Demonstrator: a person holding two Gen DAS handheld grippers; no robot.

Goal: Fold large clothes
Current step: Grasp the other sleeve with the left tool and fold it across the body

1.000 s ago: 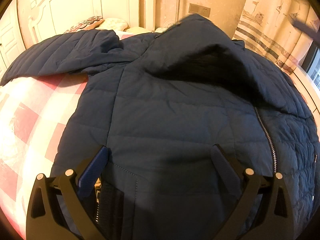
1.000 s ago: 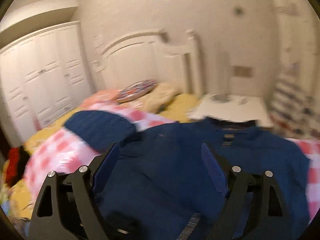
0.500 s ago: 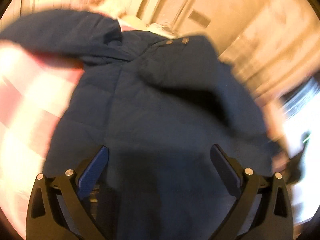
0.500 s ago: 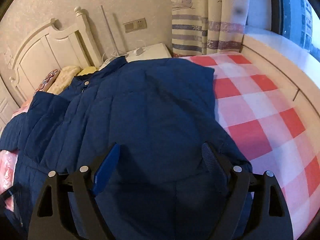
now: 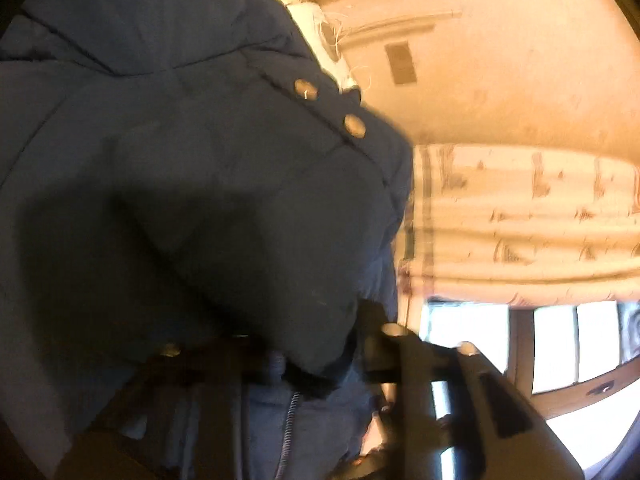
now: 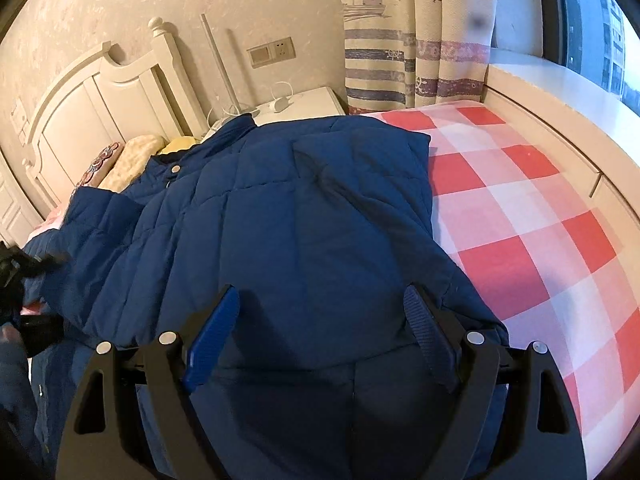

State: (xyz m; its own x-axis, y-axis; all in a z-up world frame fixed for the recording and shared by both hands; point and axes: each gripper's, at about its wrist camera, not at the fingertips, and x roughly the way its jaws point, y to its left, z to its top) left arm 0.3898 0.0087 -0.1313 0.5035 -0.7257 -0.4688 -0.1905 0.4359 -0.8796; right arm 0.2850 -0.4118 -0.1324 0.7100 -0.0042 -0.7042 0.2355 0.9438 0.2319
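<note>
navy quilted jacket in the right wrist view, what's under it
The navy quilted jacket lies on a red-and-white checked bedsheet, which shows bare beside it, towards the window. Past its collar sit pillows and a white headboard. Whatever lies directly beneath the jacket is covered.

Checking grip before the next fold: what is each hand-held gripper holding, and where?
Left hand-held gripper: closing on the jacket, at its edge. Right hand-held gripper: open, holding nothing.

My left wrist cam is rolled sideways, pressed close against the jacket (image 5: pixel 192 184), curtain (image 5: pixel 520 216) behind. My right cam looks down over the same jacket (image 6: pixel 288 216) and bed (image 6: pixel 520 216).
</note>
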